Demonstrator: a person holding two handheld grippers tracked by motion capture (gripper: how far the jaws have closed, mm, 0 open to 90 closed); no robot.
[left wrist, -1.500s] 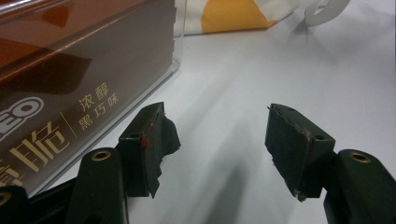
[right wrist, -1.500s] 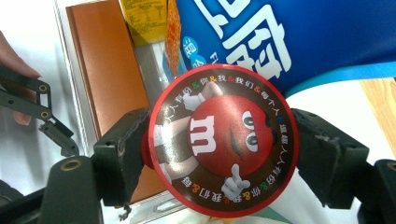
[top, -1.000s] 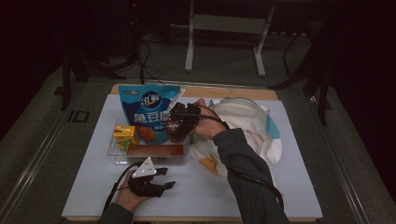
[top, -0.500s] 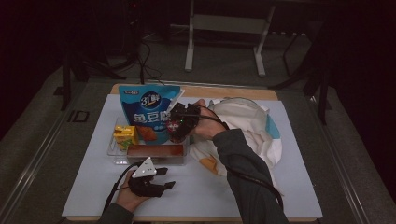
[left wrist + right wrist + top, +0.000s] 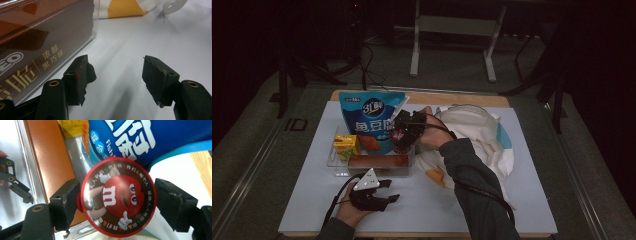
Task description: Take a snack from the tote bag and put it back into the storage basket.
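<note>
My right gripper (image 5: pixel 404 136) is over the right end of a clear tray (image 5: pixel 335 169), shut on a red M&M's tube (image 5: pixel 401 146). In the right gripper view the tube's round lid (image 5: pixel 117 200) faces the camera, and the pads (image 5: pixel 66 202) press in from both sides of my right gripper (image 5: pixel 116 203). A long brown box (image 5: pixel 379 161) lies along the tray's front. My left gripper (image 5: pixel 391 191) rests on the white mat just in front of that box, open and empty. In the left gripper view the brown box (image 5: pixel 37 32) is left of my left gripper (image 5: pixel 115 75).
A blue snack bag (image 5: pixel 369 117) leans at the tray's back, with a yellow juice box (image 5: pixel 346 146) at its left. A white cloth bag (image 5: pixel 482 135) with yellow and blue patches lies to the right. A white mat (image 5: pixel 512 210) covers the table.
</note>
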